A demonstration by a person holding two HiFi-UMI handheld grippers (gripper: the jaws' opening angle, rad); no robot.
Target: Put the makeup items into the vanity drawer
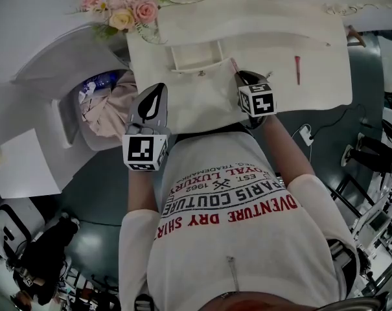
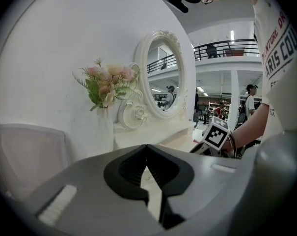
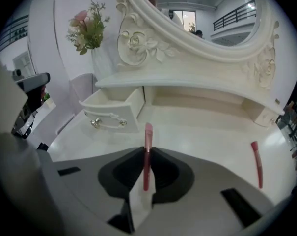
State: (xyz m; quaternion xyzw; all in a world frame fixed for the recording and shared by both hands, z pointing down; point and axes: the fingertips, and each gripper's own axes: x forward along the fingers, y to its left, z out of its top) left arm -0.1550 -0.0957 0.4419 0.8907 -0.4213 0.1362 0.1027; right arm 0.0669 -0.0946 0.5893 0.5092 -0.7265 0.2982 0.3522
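A slim pink makeup stick stands between the pads of my right gripper, which is shut on it just above the white vanity top. In the head view the right gripper sits right of the open small drawer, with the pink makeup stick pointing up from it. The open small drawer is ahead and to the left. A second pink stick lies on the vanity top to the right, also seen as a second pink stick. My left gripper is shut and holds nothing, off the table's front left edge.
An oval mirror in a carved frame rises behind the vanity top. A vase of flowers stands at the back left corner. A pink fabric seat is left of the vanity. The person's torso fills the near side.
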